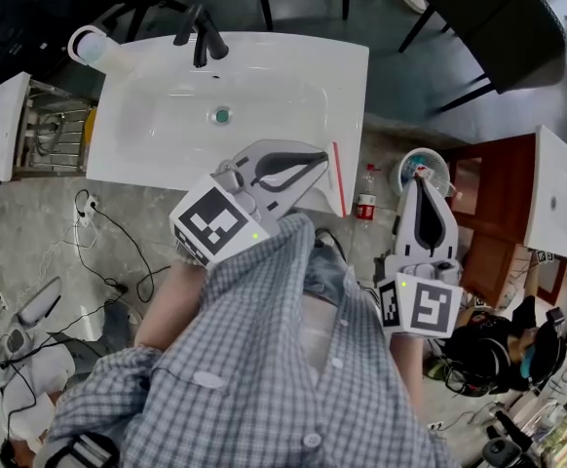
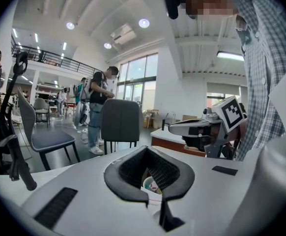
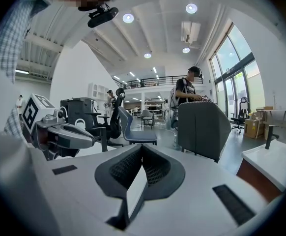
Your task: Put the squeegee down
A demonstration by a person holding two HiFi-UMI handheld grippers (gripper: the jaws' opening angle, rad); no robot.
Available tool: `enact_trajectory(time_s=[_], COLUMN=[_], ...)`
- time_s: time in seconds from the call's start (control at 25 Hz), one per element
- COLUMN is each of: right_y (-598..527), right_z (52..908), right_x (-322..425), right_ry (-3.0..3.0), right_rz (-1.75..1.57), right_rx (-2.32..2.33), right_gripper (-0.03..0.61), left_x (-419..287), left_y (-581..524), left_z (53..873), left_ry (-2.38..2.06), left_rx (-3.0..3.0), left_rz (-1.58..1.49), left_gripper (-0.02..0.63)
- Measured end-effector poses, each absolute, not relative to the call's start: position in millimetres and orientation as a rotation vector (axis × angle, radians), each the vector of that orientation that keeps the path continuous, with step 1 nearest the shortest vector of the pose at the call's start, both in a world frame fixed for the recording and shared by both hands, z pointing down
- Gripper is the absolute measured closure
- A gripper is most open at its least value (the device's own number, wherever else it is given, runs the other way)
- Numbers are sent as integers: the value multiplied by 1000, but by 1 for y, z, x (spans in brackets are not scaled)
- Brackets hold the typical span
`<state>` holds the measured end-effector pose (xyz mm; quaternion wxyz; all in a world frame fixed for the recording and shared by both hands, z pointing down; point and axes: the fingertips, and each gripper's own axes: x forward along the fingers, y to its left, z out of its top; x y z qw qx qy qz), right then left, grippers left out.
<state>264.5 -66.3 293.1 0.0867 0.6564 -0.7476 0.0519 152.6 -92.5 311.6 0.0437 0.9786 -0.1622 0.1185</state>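
Note:
The squeegee (image 1: 339,178), a thin strip with a red edge, lies along the right rim of the white sink top (image 1: 147,154). My left gripper (image 1: 322,157) hovers just left of it over the sink's front right corner, shut and holding nothing. In the left gripper view its jaws (image 2: 147,149) meet at the tips. My right gripper (image 1: 422,177) is off to the right of the sink, above the floor, also shut and empty; its jaws (image 3: 142,146) meet at the tips. Each gripper shows in the other's view: the right gripper (image 2: 202,129) and the left gripper (image 3: 59,132).
A black faucet (image 1: 201,35) stands at the sink's far side. A small bottle with a red label (image 1: 365,201) and a round pail (image 1: 422,167) sit on the floor right of the sink. A wooden cabinet with a second basin (image 1: 556,193) is further right. Cables (image 1: 118,252) trail on the left floor.

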Motion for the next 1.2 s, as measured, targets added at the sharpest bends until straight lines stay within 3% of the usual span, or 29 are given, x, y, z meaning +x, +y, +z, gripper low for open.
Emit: enact_trajectory(time_s=[1.2], right_y=[-62], right_z=[298], right_x=[263], right_ry=[-2186], right_rz=[134], right_rx=[1940], right_gripper=[569], left_x=[155], left_y=[-89], left_z=[315], left_ry=[-454], left_rx=[2993], left_rz=[369], left_gripper=[607])
